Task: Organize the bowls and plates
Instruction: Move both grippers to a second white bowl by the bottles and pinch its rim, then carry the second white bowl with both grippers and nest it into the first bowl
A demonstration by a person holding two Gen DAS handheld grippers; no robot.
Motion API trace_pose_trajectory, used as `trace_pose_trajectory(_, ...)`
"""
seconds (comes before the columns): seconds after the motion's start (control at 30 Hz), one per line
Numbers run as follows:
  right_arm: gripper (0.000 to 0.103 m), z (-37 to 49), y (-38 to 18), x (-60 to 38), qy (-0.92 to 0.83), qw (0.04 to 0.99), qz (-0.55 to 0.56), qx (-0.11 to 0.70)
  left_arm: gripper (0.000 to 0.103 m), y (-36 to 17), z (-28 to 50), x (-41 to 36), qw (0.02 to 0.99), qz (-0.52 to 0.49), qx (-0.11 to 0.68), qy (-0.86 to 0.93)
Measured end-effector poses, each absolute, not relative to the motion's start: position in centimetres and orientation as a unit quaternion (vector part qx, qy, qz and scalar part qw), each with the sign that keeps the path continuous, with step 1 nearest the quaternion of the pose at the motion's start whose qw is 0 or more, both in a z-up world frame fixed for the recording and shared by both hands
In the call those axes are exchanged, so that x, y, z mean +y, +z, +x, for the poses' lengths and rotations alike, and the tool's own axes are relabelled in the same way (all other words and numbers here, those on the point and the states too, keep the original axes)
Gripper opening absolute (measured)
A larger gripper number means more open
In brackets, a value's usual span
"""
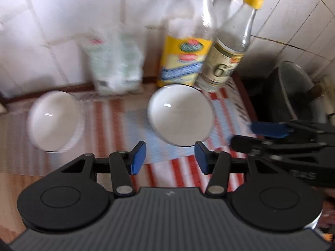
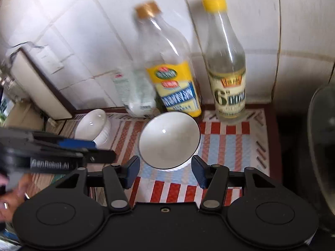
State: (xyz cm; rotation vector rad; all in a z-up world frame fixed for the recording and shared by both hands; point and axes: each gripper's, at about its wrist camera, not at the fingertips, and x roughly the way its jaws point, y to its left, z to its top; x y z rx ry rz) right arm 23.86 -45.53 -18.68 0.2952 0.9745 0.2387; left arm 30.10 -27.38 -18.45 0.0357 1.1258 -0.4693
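On the striped mat, the dark-rimmed bowl is sitting just above the right gripper, fingers apart, empty.

White bowls; mat red-white stripes, pale-blue checks; bottle caps yellow, gold.

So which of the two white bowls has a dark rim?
The bowl on the striped mat, in front of the yellow-labelled bottle. Its edge is dark-lined; the ribbed bowl further left is plain white.
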Motion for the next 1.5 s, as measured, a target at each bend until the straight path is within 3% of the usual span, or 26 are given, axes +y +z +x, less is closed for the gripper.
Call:
trace_pose_trajectory(0.6,0.060,30.5,-27.5,-46.8,0.032,0.808,0.193,0.556,0.048,-26.5,35.8,-28.9,0.806,0.044,0.571,-0.149)
trace_pose_trajectory(0.67,0.055,30.7,-28.0,-46.8,0.028,0.805,0.200,0.558,0.048,-27.0,36.1,-28.8,0.807,0.046,0.572,-0.143)
trace_pose_trajectory(0.77,0.029,30.7,-28.2,-46.5,0.042,0.808,0.200,0.553,0.049,-27.6,36.4,-28.4,0.811,0.027,0.566,-0.148)
trace_pose_trajectory(0.8,0.018,30.8,-28.2,-46.2,0.048,0.808,0.195,0.554,0.047,-27.8,36.5,-28.3,0.811,0.020,0.565,-0.151)
trace_pose_trajectory(0.97,0.017,31.3,-28.3,-45.6,0.043,0.820,0.190,0.538,0.011,-28.3,36.5,-28.3,0.810,-0.020,0.563,-0.163)
trace_pose_trajectory(1.5,0.015,24.3,-23.0,-43.5,0.014,0.831,0.193,0.522,0.009,-21.5,29.6,-27.8,0.822,0.026,0.543,-0.166)
